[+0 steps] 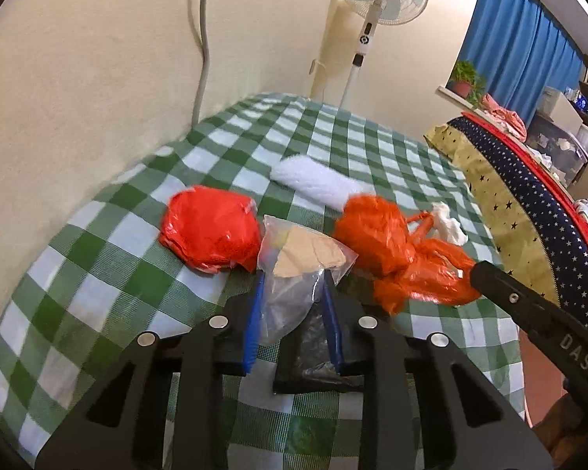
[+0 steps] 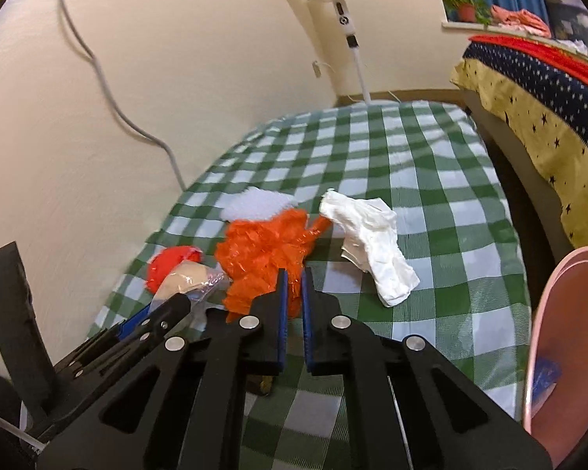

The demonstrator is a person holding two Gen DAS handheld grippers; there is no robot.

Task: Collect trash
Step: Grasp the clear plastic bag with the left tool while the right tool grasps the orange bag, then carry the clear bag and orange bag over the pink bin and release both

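While the left gripper (image 1: 292,293) pinched the clear bag (image 1: 294,270), the right gripper (image 2: 293,274), nearly shut, needed a deeper bite on the orange bag (image 2: 262,254).

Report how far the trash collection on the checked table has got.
Done: nothing shows as collected; a pink bin stands at the table's right edge, its inside mostly hidden. In hand: the left tongs are shut on the clear plastic bag, and the right tongs grip the crumpled orange bag. Left: the red bag, the white tissue and the white fluffy roll.
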